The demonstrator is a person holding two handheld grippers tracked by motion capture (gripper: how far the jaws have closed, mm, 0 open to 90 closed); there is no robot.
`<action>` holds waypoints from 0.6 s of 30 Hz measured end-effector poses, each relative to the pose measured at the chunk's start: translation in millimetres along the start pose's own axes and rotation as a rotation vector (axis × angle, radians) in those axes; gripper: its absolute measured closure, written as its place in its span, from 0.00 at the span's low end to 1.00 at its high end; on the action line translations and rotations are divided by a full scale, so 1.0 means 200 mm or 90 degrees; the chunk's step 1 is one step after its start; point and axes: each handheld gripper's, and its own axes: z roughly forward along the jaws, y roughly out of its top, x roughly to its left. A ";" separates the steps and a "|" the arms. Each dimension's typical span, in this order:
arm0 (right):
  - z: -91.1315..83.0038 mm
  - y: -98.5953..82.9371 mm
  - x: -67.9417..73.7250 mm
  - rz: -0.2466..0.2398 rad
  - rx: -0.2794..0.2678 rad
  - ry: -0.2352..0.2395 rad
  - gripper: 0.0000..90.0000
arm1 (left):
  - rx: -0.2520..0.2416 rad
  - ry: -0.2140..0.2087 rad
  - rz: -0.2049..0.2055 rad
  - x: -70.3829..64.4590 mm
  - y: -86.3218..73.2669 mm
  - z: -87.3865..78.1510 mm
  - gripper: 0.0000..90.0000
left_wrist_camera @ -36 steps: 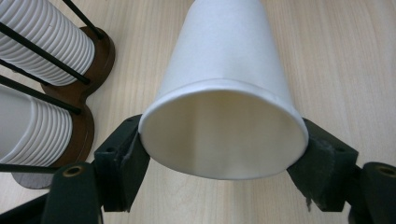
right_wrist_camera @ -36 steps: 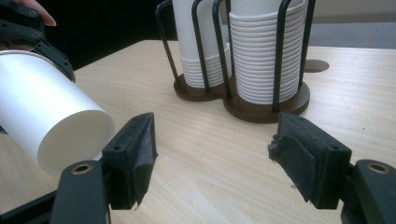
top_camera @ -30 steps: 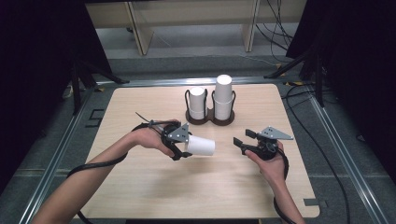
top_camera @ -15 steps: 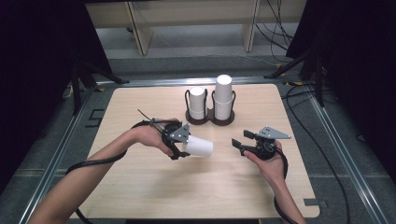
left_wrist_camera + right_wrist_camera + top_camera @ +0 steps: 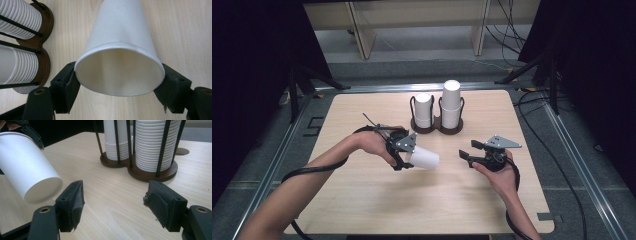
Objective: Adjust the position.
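Note:
My left gripper [image 5: 408,159] is shut on a white paper cup [image 5: 424,158] at its rim, held on its side a little above the table with its base pointing right. In the left gripper view the jaws pinch the cup [image 5: 120,50] at both sides of its open mouth. My right gripper [image 5: 468,150] is open and holds nothing; it points left toward the cup's base, a short gap away. In the right gripper view the cup [image 5: 27,172] hangs at the upper left, beyond the left jaw. A dark wooden cup holder [image 5: 437,126] stands at the back middle with two stacks of white cups [image 5: 451,102].
The light wooden table [image 5: 362,200] has a metal frame around it. Black cables trail from both grippers over the near edge. The holder's thin black rods [image 5: 162,145] rise around each stack. Dark stands and a shelf lie beyond the far edge.
The right gripper has moved left, closer to the cup's base. The left gripper and its cup have stayed nearly still.

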 end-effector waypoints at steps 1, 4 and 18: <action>0.00 0.00 0.00 0.001 0.001 0.000 0.34 | 0.004 0.000 0.000 0.00 0.00 0.00 0.29; 0.00 0.00 0.00 -0.001 0.004 0.008 0.34 | 0.013 -0.001 0.002 0.00 0.01 0.00 0.29; 0.00 -0.01 0.01 0.000 0.006 0.003 0.34 | 0.030 -0.007 0.013 0.01 0.03 -0.02 0.30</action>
